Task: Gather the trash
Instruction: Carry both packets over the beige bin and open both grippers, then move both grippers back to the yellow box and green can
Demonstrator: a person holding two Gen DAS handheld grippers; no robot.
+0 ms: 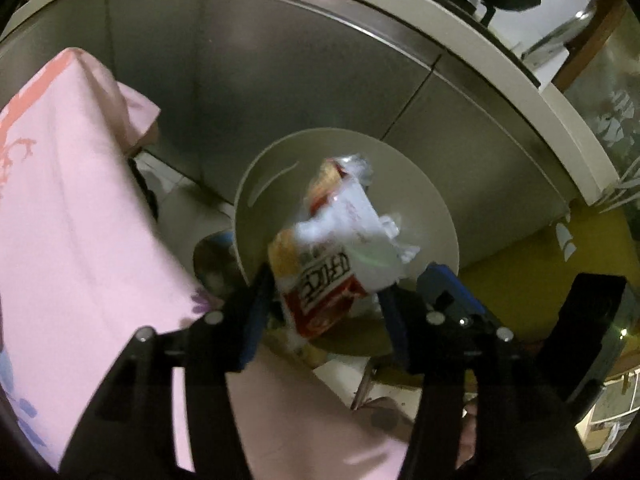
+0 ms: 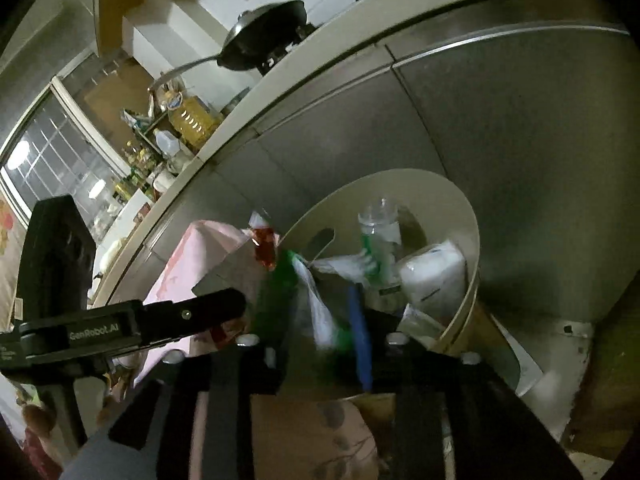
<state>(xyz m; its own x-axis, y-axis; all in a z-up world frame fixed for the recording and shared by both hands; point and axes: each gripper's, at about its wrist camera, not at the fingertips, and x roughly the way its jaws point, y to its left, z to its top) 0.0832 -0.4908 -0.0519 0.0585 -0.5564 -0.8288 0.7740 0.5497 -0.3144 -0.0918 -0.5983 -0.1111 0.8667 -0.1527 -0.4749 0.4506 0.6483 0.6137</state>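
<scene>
The left gripper, jaws spread, has a red-and-white snack wrapper loose between them, long axis pointing into the cream trash bin directly ahead, while the right gripper, also spread around a green-and-white wrapper, hangs at the bin's near rim, cabinet close behind

Dim, murky frames — motion blur mid-picture, heavy fisheye bending at edges.

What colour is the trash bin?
Cream-white trash bin; clearest in the right wrist view.
</scene>
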